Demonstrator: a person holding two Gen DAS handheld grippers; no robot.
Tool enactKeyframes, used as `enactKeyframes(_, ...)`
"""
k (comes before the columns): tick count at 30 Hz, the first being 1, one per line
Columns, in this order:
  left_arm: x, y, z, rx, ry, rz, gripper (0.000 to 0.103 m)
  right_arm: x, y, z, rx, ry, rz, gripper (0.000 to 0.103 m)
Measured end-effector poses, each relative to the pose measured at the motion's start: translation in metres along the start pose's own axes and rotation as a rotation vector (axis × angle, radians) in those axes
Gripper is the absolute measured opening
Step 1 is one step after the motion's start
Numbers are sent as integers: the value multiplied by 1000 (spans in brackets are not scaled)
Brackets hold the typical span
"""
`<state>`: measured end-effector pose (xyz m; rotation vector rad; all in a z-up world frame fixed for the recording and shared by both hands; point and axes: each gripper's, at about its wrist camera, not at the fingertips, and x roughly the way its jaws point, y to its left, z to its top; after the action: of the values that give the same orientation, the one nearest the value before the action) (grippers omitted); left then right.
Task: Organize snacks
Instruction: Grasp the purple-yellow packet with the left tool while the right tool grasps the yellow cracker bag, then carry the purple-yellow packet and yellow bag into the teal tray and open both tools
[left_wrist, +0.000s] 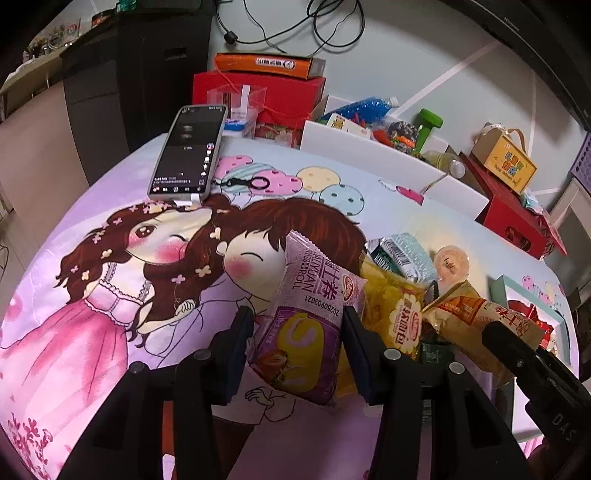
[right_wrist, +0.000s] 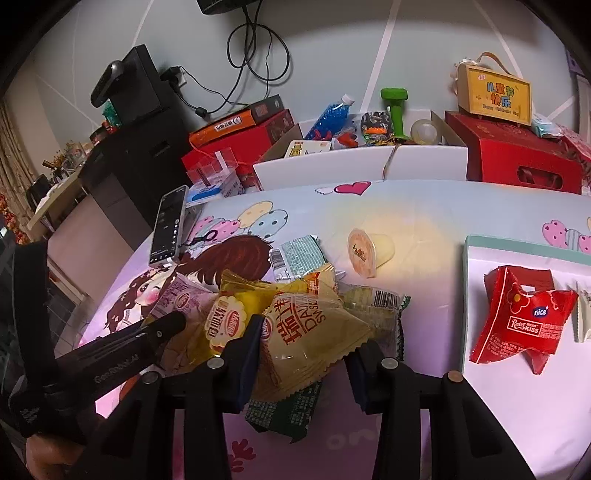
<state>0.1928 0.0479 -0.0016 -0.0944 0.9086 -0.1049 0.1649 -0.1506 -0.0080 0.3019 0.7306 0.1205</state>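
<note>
Left gripper (left_wrist: 297, 343): its jaws were closed partway onto a purple plastic Swiss-roll packet (left_wrist: 304, 317), pads pressing its puffy sides near the lower half, the packet tilted with its top leaning away.
Right gripper (right_wrist: 303, 350): closed down on a pale yellow crinkle-edged Swiss-roll packet (right_wrist: 314, 332), gripped near its lower serrated edge.
Snack pile: both packets sat at the edge of a heap on the cartoon-printed tablecloth (left_wrist: 110, 332), with a bright yellow bread packet (right_wrist: 229, 314), a teal foil pouch (right_wrist: 295, 254) and a dark green wrapper (right_wrist: 284, 410) overlapping them.
Tray: a white tray with a mint rim (right_wrist: 517, 387) lay to the right, already holding a red pillow-shaped snack packet (right_wrist: 517, 325).
Jelly cup: a small round clear jelly cup (right_wrist: 367, 254) lay tipped on its side, apart from the heap.
Risk, slip: the air-filled purple packet was slick and held by its sides only; it could probably squirm out or rotate when lifted.
Risk, drag: the yellow packet overlapped the green wrapper and touched the bread packet, so a lift might have pulled neighbours along or scattered the pile.
Risk, collision: the two grippers worked close together over the same heap and could have knocked each other.
Risk, bystander: the grey smartphone (left_wrist: 188, 151) near the far table edge could have been nudged by a wide swing.
</note>
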Motion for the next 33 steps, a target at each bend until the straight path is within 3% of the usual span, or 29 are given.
enactKeyframes(22,-31,-14,6,0,-60,12,50,-27,-7,6,18,-39,-4,44)
enactKeyframes(33,-51,-57,7,50,-86,-26,50,-67,-36,14,67,-98,-50,44)
